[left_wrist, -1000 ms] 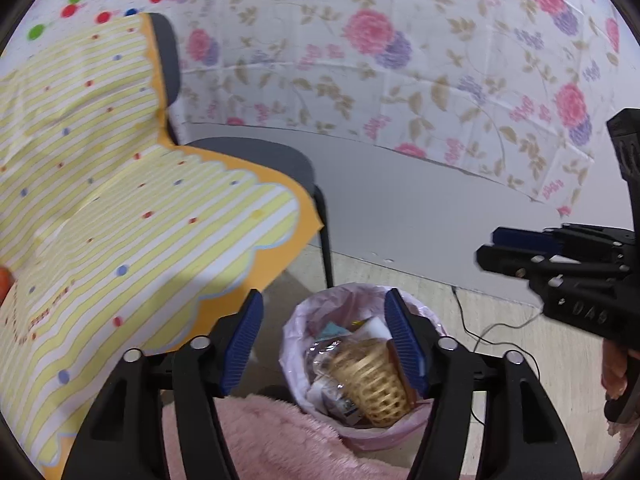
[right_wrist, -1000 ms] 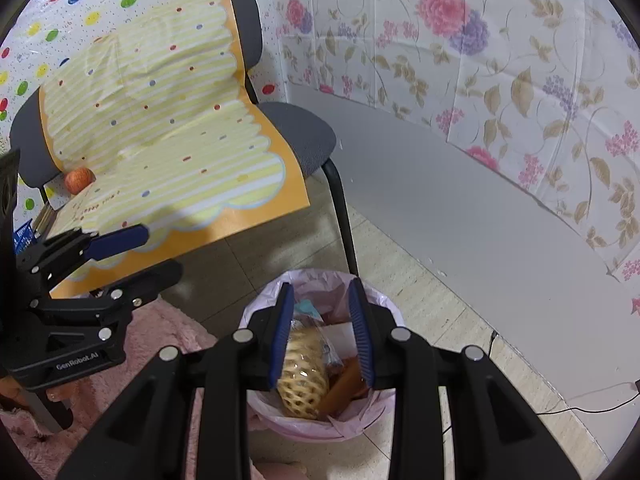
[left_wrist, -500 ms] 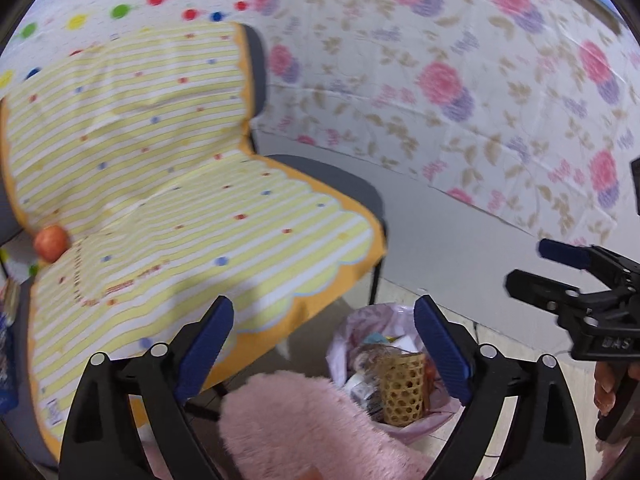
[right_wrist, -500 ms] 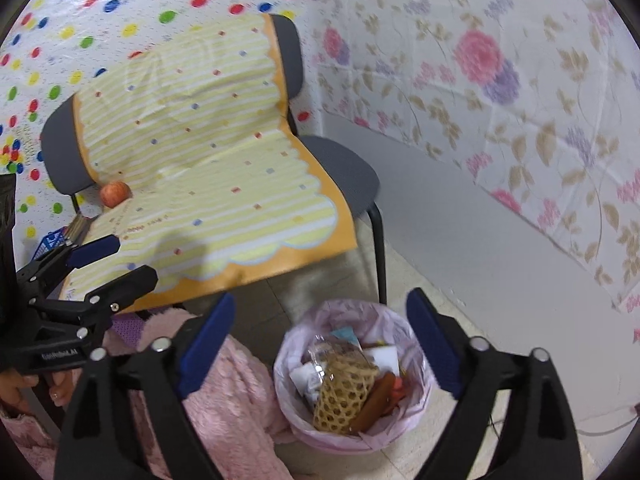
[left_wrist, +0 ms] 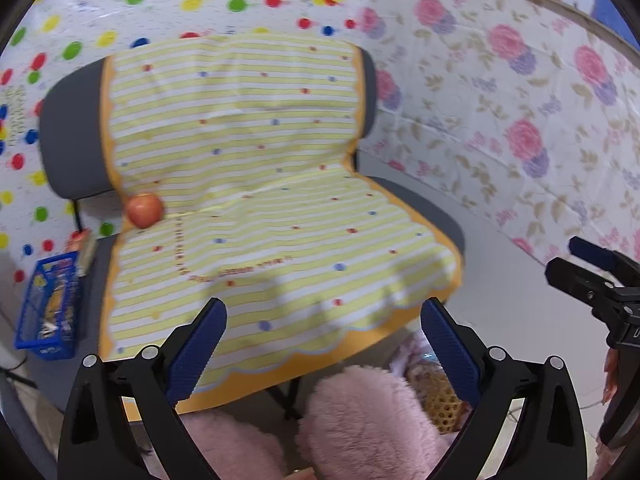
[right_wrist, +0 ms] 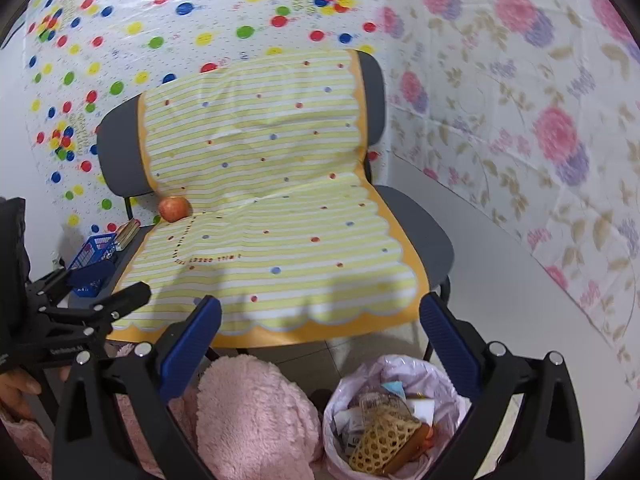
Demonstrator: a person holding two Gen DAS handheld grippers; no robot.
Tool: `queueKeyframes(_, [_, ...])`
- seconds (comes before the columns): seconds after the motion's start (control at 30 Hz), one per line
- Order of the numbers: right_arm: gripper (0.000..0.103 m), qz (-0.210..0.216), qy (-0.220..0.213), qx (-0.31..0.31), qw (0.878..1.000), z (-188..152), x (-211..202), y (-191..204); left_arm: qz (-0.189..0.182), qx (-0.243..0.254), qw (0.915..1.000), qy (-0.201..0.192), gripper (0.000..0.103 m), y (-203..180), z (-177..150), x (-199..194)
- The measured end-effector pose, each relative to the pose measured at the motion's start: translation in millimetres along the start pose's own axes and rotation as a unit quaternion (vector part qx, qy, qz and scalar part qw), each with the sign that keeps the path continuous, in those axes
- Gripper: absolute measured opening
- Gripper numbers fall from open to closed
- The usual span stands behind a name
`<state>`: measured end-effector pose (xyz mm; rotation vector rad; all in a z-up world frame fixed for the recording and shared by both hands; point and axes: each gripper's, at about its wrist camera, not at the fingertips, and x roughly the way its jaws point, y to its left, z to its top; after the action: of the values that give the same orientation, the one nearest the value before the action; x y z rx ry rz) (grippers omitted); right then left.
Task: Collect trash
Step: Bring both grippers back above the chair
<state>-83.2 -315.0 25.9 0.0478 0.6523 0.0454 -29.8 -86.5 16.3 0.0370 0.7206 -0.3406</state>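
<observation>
The pink-lined trash bin (right_wrist: 394, 420) stood on the floor beside the front leg of the grey chair (right_wrist: 424, 236), which was draped with a yellow striped sheet (right_wrist: 272, 220). In the bin, a tan mesh fruit sleeve (right_wrist: 380, 446) was seen lying among paper scraps. The step in hand was judged to be the search for a further piece of trash. It would best be done by scanning the seat and the floor before either hand was committed, since little loose litter was visible. A red apple (right_wrist: 174, 209) lay at the back of the seat, and whether it counted as trash could not be told.

The left gripper (left_wrist: 322, 344) was held above the seat front, angled downward, its jaws opening with nothing between them. The right gripper (right_wrist: 320, 340) was held likewise over the bin and seat edge, its jaws also opening and empty. Pink fleece-covered knees (right_wrist: 252, 416) showed below both.
</observation>
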Motion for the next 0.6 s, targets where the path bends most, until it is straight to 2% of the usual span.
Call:
queueKeyframes(0.13, [0.097, 0.010, 0.004, -0.014, 1.000, 7, 7, 14, 0.042, -0.016, 0.9990, 0.001, 0.097, 17, 0, -8])
queueKeyframes(0.3, [0.097, 0.015, 0.008, -0.014, 1.000, 10, 16, 29, 0.098, -0.036, 0.9942, 0.026, 0.097, 42, -2, -11])
queueKeyframes(0.43, [0.097, 0.008, -0.001, -0.026, 1.000, 17, 21, 43, 0.128, -0.046, 0.9902, 0.035, 0.097, 58, -5, -16])
queueKeyframes(0.6, [0.097, 0.022, -0.004, -0.035, 0.999, 26, 30, 58, 0.148, -0.056, 0.9867, 0.036, 0.097, 72, -6, -21])
